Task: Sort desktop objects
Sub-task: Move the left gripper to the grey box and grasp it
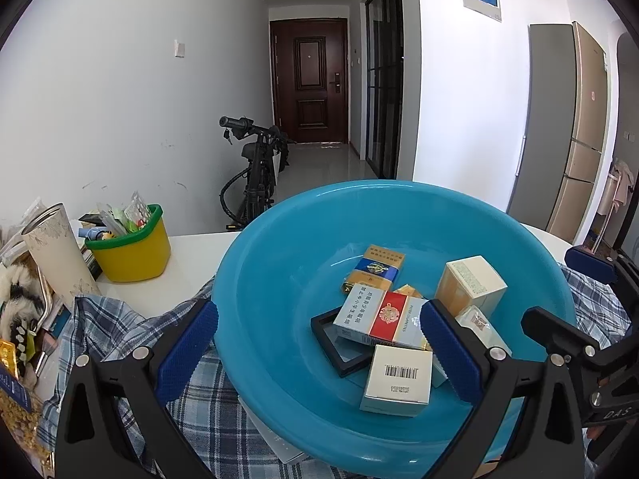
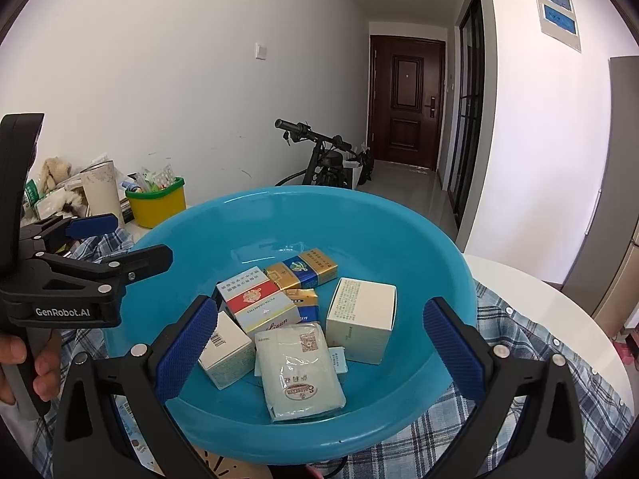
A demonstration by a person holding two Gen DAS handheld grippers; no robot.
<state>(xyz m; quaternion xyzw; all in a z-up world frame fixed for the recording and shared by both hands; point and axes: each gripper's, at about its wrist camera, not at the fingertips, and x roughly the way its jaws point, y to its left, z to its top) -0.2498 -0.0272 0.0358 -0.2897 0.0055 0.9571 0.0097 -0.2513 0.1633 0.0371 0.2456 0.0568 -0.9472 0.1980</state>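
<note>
The blue basin [image 1: 279, 247] sits on a plaid shirt [image 1: 120, 319] spread over the white table [image 1: 191, 255], and it serves as the landmark here. Inside it lie several small packs: a red-and-white cigarette pack [image 1: 379, 319] near the middle, a blue-and-gold pack [image 1: 375, 269] behind it, a cream box [image 1: 471, 283] to the right, a barcode box [image 1: 399, 379] at the front, and a clear-wrapped packet [image 2: 299, 371].

The left hand-held gripper [image 1: 319, 355] hovers at the basin's near rim, jaws spread wide, one finger outside the wall and the other over the packs, holding nothing. A hand [image 2: 24, 367] grips its handle left of the basin.

The right hand-held gripper [image 2: 319, 355] hangs over the basin's near side, likewise wide apart and empty.

A yellow bin [image 1: 131, 251] stands behind the basin to its left.
</note>
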